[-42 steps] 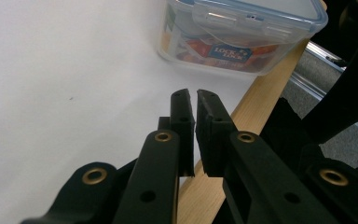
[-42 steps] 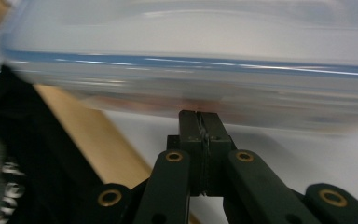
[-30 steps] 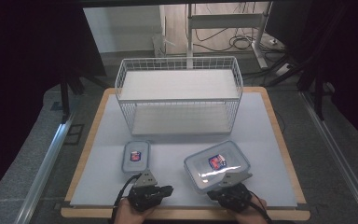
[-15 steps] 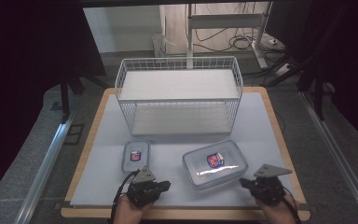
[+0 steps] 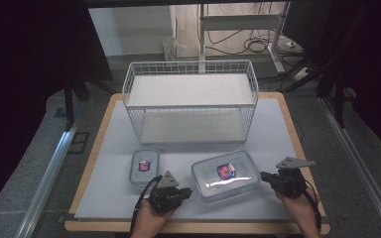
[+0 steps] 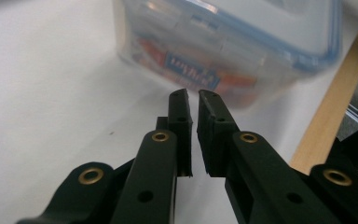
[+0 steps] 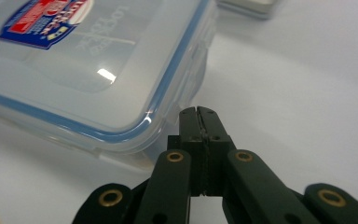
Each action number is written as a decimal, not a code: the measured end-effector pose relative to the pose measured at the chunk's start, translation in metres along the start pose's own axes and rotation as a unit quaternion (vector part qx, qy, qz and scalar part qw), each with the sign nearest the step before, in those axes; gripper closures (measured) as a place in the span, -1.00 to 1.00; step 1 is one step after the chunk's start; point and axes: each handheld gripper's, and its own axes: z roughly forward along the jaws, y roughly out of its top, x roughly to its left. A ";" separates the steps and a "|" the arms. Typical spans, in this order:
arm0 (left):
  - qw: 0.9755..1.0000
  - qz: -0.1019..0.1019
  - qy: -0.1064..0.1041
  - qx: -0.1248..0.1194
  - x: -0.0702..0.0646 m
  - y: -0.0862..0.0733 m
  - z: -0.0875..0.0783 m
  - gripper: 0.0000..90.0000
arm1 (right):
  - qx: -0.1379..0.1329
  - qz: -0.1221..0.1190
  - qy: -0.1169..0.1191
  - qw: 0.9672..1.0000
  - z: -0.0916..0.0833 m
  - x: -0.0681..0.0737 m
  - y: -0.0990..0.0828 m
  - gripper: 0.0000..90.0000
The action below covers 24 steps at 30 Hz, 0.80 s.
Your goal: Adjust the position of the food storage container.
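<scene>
We are working at the big lidded box [image 5: 226, 175], which is lying on the tabletop [image 5: 278, 129] between our two claws, just ahead of each. Our left claw [image 6: 193, 100] is pointing at its near side with the jaws almost closed, a thin gap between them and nothing in it. Our right claw [image 7: 199, 112] is fully closed on nothing, its tip just beside the box's corner clip. The box is looking like stiff clear plastic with a smooth, glossy lid, so we are judging it light but slippery; the side walls or a clip flap are giving the better hold. A smaller box [image 5: 145, 166] is lying just beyond the left claw, and the wire basket [image 5: 190, 101] is standing farther ahead. The tabletop's wooden edge is running close behind both claws, with open room to the right.
</scene>
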 end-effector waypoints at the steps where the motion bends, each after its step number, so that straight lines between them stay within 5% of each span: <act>1: 1.000 -0.004 0.004 0.001 0.002 0.000 -0.001 0.86 | 0.001 -0.001 0.012 1.000 0.002 0.003 0.000 1.00; 7: 0.999 -0.017 0.040 0.014 0.016 -0.003 -0.009 0.88 | 0.021 -0.031 0.031 0.999 0.018 0.028 0.005 1.00; 24: 0.995 -0.048 0.087 0.019 0.041 -0.007 -0.025 0.91 | 0.021 -0.035 0.055 0.998 0.040 0.054 0.021 1.00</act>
